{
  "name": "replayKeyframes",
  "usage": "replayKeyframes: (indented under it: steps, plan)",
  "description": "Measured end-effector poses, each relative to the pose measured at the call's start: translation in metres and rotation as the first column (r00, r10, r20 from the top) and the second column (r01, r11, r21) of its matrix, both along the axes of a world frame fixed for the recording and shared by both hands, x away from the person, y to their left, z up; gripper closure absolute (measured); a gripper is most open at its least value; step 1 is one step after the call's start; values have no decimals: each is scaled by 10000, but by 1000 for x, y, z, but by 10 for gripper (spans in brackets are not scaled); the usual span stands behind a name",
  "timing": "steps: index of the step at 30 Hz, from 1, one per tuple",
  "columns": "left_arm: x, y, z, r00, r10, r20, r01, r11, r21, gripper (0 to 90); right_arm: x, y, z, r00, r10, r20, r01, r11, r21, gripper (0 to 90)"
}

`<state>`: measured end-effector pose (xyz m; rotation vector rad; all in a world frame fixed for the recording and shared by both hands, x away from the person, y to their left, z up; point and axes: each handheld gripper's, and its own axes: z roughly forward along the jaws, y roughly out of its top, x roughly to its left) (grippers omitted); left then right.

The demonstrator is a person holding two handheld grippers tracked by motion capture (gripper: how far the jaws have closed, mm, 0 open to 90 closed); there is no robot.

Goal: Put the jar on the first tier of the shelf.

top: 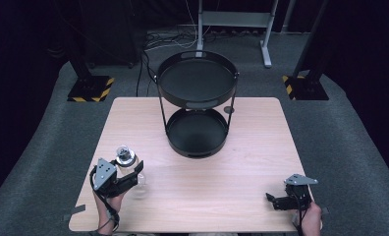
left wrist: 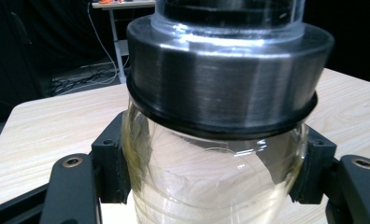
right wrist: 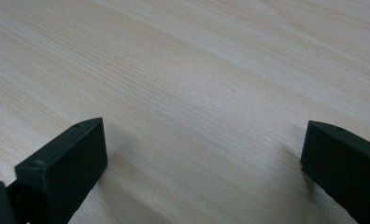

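Observation:
A clear glass jar (top: 128,164) with a grey metal collar (left wrist: 225,79) stands at the front left of the wooden table (top: 241,167). My left gripper (top: 133,177) is shut on the jar's glass body (left wrist: 211,182), one black pad on each side just below the collar. At the table's front right corner my right gripper (top: 273,200) rests low over the wood, pointing left. Its two black jaws stand wide apart in the right gripper view with only bare table (right wrist: 197,93) between them, and my right gripper (right wrist: 204,154) is open.
A black two-tier round tray stand (top: 197,103) stands at the back middle of the table, its upper tray (top: 169,83) and lower tray (top: 175,142) bare. Beyond the table are dark floor, cables and frame legs with yellow-striped bases (top: 90,89).

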<state>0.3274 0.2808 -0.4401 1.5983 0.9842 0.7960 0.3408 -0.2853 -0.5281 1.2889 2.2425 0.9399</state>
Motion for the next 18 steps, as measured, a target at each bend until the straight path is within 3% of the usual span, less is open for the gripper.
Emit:
replayKeyframes:
  steps: [18]
  plan:
    - [12, -12, 3, 9997, -225, 22, 225, 9997, 101, 311, 0, 0, 0, 10000, 44, -3, -44, 10000, 2, 0]
